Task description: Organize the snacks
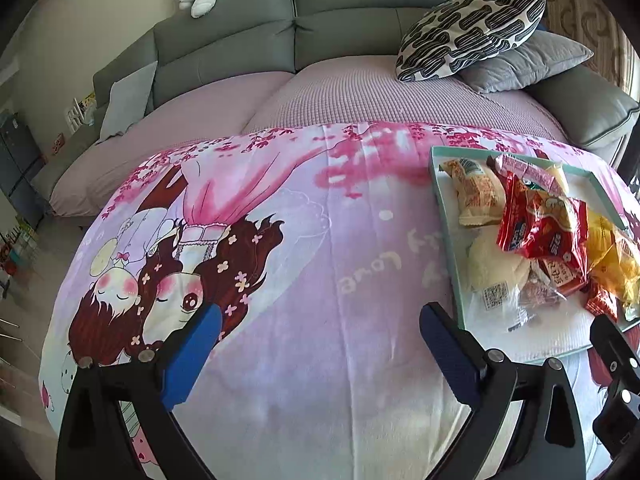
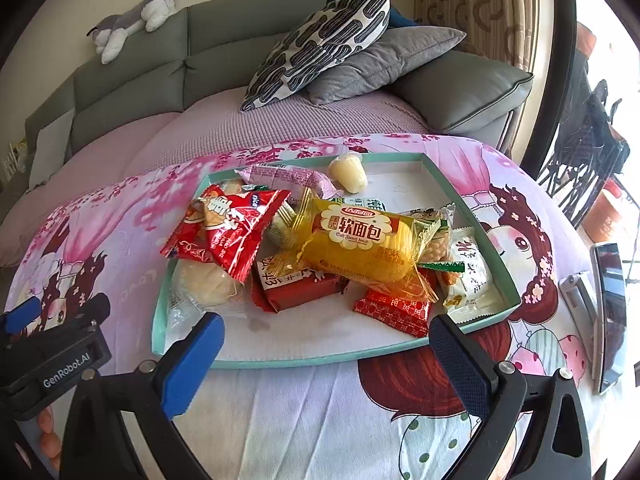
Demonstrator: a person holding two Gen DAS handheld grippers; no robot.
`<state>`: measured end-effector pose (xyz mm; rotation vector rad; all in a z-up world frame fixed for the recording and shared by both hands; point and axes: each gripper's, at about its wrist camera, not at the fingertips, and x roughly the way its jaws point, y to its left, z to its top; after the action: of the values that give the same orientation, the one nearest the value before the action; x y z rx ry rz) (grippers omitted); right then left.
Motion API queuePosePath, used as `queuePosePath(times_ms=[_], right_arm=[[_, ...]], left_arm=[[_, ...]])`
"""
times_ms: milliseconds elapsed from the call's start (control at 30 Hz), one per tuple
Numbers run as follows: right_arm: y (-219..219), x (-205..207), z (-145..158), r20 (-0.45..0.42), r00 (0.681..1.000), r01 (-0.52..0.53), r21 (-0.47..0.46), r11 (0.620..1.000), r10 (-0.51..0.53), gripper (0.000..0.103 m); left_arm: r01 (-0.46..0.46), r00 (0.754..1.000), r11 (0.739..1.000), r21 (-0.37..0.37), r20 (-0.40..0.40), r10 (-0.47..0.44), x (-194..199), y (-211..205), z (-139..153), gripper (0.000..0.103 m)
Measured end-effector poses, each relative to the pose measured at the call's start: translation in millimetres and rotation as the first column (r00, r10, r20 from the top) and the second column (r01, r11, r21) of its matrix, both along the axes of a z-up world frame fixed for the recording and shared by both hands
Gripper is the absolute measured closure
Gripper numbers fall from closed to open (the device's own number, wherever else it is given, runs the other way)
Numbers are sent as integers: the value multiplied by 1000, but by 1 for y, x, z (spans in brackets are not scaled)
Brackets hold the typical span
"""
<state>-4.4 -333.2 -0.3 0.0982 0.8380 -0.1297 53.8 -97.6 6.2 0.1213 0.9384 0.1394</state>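
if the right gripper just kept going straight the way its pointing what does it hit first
Most likely the red snack packets at the near end of the teal tray. The right gripper hangs open over the tray's near rim, angled down at the pile. Depth is unclear, so it might meet the bare tray floor just before them.

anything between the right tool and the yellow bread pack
Nothing visible blocks it. The right tool is open at the tray's near rim, and the yellow bread pack lies on top of the pile, uncovered.

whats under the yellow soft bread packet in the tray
The yellow bread packet lies on a red packet, a small red packet and a green-edged peanut pack. Anything beneath its middle is hidden.
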Motion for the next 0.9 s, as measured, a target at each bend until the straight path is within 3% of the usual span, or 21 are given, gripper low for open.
queuePosePath(times_ms=[433, 900], right_arm=[[17, -18, -3, -7, 999, -42, -12, 999, 42, 0], [20, -14, -8, -25, 998, -50, -35, 998, 49, 0]], left_arm=[[-2, 999, 1000, 2, -40, 2, -27, 18, -13, 4], [-27, 999, 997, -68, -38, 24, -23, 34, -13, 4]])
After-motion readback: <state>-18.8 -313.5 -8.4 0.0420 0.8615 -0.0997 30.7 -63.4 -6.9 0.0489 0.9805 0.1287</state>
